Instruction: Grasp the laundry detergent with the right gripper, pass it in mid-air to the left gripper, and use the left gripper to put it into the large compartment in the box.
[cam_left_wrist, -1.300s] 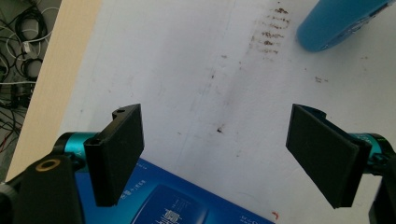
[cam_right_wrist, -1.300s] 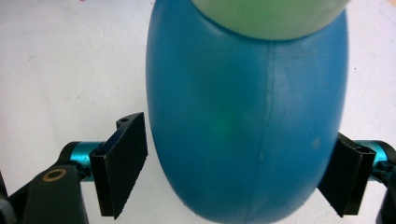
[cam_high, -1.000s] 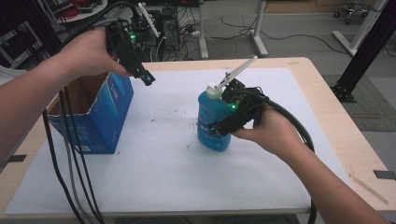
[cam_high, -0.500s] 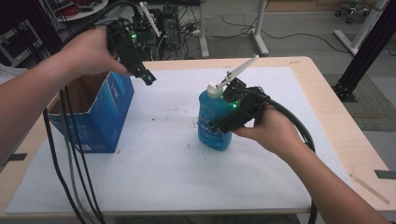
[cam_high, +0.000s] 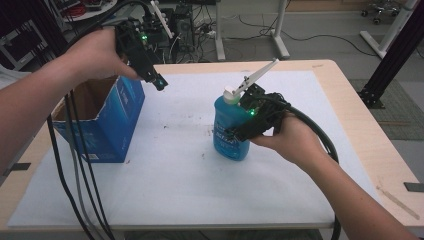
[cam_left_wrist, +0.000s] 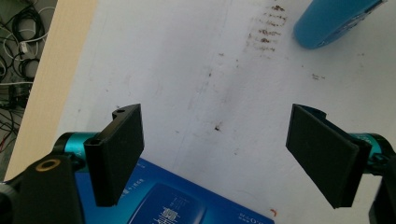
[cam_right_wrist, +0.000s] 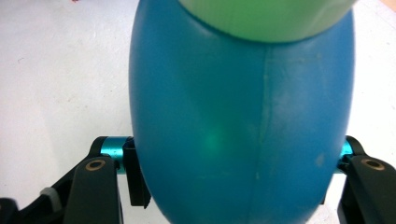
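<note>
Between right tool (cam_high: 240, 131) jaws, gripped: blue bottle (cam_high: 227, 131); left tool (cam_high: 159, 83) wide, w/o load.

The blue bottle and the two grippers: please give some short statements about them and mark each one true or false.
1. The right gripper is closed around the blue bottle. True.
2. The left gripper holds the blue cardboard box. False: its jaws stand wide open, holding nothing, above the box's edge.
3. The bottle lies on its side. False: it stands upright on the white table cover.
4. The box is open at the top. True.
</note>
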